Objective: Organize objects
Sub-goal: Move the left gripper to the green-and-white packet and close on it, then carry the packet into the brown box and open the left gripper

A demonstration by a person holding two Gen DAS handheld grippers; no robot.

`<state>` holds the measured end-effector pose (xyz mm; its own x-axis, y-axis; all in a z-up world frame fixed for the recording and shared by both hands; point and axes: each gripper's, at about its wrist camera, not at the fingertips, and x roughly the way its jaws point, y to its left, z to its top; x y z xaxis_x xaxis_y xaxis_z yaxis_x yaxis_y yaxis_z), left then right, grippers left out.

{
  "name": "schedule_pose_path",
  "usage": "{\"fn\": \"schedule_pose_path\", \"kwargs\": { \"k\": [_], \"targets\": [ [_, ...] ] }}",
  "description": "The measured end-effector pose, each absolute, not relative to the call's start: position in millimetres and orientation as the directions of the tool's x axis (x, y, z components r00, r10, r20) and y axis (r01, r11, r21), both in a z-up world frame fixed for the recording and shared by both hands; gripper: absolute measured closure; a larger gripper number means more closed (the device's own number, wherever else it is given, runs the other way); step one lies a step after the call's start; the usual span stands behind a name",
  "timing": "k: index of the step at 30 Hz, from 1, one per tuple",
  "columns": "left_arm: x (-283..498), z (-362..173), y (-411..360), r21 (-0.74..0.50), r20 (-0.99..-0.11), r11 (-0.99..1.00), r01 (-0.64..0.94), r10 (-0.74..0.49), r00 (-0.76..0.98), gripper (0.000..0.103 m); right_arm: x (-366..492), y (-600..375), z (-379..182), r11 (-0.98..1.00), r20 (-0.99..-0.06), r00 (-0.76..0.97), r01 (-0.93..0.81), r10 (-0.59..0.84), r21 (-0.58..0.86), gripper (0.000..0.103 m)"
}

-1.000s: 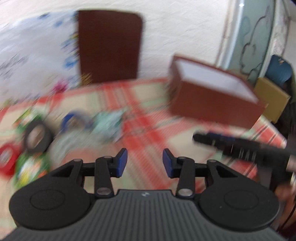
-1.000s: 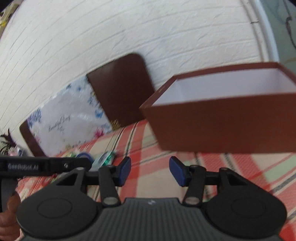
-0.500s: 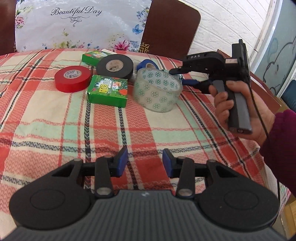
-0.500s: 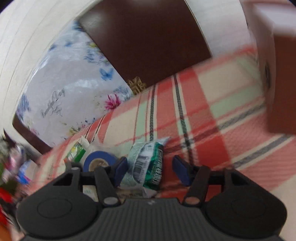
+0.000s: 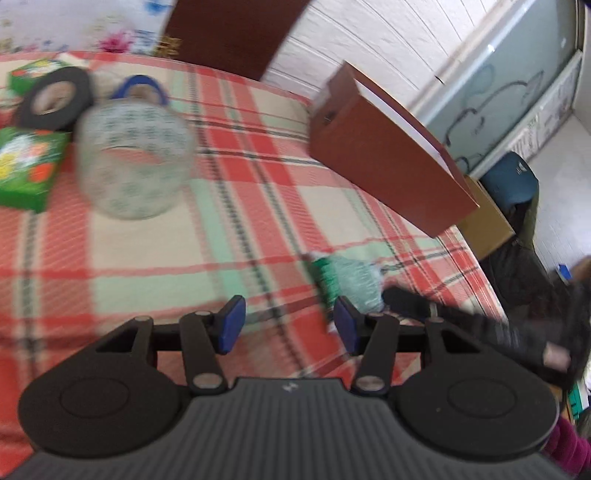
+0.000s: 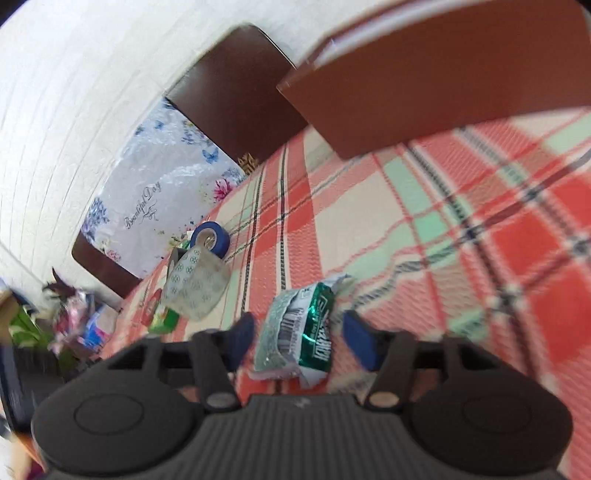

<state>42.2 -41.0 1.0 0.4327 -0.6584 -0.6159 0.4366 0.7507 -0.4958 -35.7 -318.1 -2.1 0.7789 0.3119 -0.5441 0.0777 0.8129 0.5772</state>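
Note:
A green and silver packet lies on the plaid tablecloth between the open fingers of my right gripper; the pads do not touch it. It also shows in the left wrist view, with the right gripper around it. My left gripper is open and empty above the cloth. A brown box with a white inside stands at the table's right; in the right wrist view it is beyond the packet. A clear patterned tape roll, black tape, blue tape and green boxes lie at the left.
A dark brown chair back and a floral plastic cover stand behind the table against the white wall. A cardboard box and a blue chair are past the table's right edge.
My right gripper has pulled the packet away from the tape rolls toward the front right of the table. My left gripper has swung right, toward the brown box.

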Motion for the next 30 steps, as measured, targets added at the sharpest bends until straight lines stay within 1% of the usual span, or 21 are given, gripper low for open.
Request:
{"fn": "schedule_pose_path", "kwargs": {
  "k": [1, 2, 4, 7, 8, 10, 11, 12, 14, 16, 19, 26, 28, 30],
  "targets": [
    [45.2, 2.4, -52.2, -0.491, -0.62, 0.748, 0.446, -0.66, 0.424, 0.048, -46.4, -309.8, 4.6, 0.861, -0.55, 0.789, 0.055, 0.273, 0.506, 0.019],
    [48.0, 3.5, -61.9, -0.489, -0.628, 0.747, 0.451, -0.66, 0.414, 0.048, -52.9, -298.9, 10.6, 0.906, -0.558, 0.792, 0.014, 0.248, 0.423, 0.015],
    [50.9, 5.1, -75.5, -0.501, -0.636, 0.737, 0.453, -0.669, 0.385, 0.048, -61.8, -273.6, 17.9, 0.966, -0.568, 0.796, -0.082, 0.211, 0.245, 0.016],
    [49.5, 1.2, -90.3, -0.478, -0.669, 0.751, 0.455, -0.647, 0.366, 0.048, -60.6, -246.6, 16.0, 0.985, -0.593, 0.787, -0.152, 0.17, 0.079, 0.016],
    [49.3, -1.4, -93.8, -0.469, -0.681, 0.757, 0.455, -0.638, 0.36, 0.048, -56.5, -241.0, 12.0, 0.989, -0.611, 0.78, -0.144, 0.135, 0.034, 0.018],
    [48.9, -2.5, -99.0, -0.449, -0.686, 0.763, 0.465, -0.628, 0.367, 0.048, -47.4, -240.7, 5.2, 0.991, -0.648, 0.753, -0.128, 0.117, 0.03, 0.019],
    [49.0, -1.9, -103.0, -0.439, -0.691, 0.763, 0.475, -0.625, 0.364, 0.056, -45.5, -243.3, 6.4, 0.992, -0.642, 0.757, -0.122, 0.122, 0.044, 0.024],
    [50.4, -1.3, -107.4, -0.439, -0.695, 0.757, 0.484, -0.628, 0.351, 0.065, -43.1, -245.1, 7.9, 0.992, -0.641, 0.758, -0.117, 0.121, 0.05, 0.033],
    [52.3, 3.8, -117.0, -0.405, -0.71, 0.773, 0.489, -0.603, 0.365, 0.065, -40.1, -249.7, 9.5, 0.994, -0.633, 0.767, -0.103, 0.103, 0.038, 0.063],
    [56.0, 14.2, -128.6, -0.37, -0.71, 0.776, 0.51, -0.591, 0.383, 0.066, -36.4, -258.0, 13.5, 0.996, -0.627, 0.774, -0.078, 0.091, 0.049, 0.065],
    [67.2, 35.0, -147.9, -0.343, -0.684, 0.767, 0.541, -0.599, 0.416, 0.066, -37.7, -275.9, 20.6, 0.997, -0.581, 0.811, -0.042, 0.072, 0.064, 0.07],
    [111.8, 92.8, -203.3, -0.287, -0.585, 0.723, 0.629, -0.652, 0.482, 0.067, -22.5, -312.2, 64.1, 0.996, -0.384, 0.919, 0.084, -0.088, -0.025, 0.072],
    [127.1, 100.6, -220.3, -0.281, -0.563, 0.723, 0.631, -0.657, 0.502, 0.066, -12.1, -325.0, 76.1, 0.99, -0.327, 0.934, 0.134, -0.141, -0.043, 0.072],
    [143.3, 104.5, -237.3, -0.263, -0.542, 0.743, 0.616, -0.642, 0.542, 0.065, 0.3, -339.0, 84.3, 0.987, -0.288, 0.944, 0.155, -0.159, -0.037, 0.072]
  ]
}}
